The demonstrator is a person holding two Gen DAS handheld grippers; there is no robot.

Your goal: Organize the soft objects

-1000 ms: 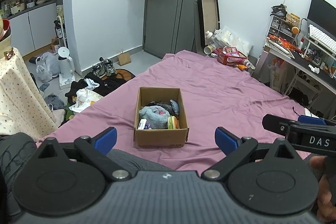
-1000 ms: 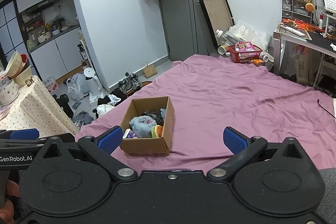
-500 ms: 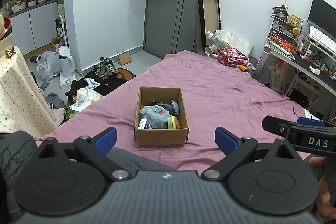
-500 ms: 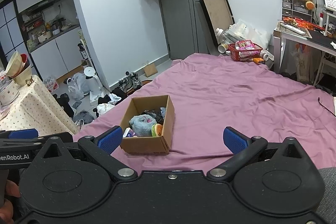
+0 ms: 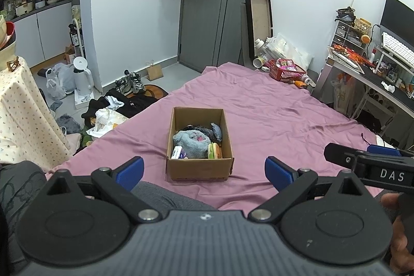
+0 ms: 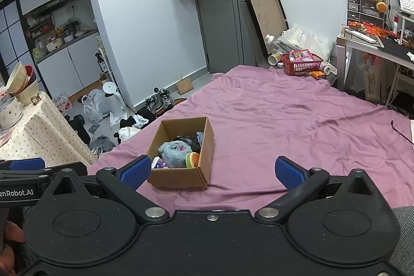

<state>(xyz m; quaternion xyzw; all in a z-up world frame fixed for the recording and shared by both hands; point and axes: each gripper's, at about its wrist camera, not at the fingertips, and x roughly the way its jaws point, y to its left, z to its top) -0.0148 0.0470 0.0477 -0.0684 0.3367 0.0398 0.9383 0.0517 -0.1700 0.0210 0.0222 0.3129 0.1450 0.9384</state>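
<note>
The left gripper [image 5: 204, 170] hangs low in the frame with its blue pads spread wide and nothing between them. The right gripper [image 6: 213, 171] is the same, jaws apart and empty. Both sit well back from the cardboard box [image 5: 199, 168], which stands at centre frame on the purple sheet [image 5: 271, 115].

The soft things are already in the box: a fluffy grey-blue plush [image 5: 191, 142], dark fabric [image 5: 204, 129] behind it, and a round green-and-orange toy [image 5: 214, 151] against the lower right wall. To my eye, the step ahead is a reach into the box. It would go best from above, with the jaws kept wide to clear the walls. Pinching the plush deep would help, since fluff compresses and slips. The box looks light, so it may slide or tip.
</note>
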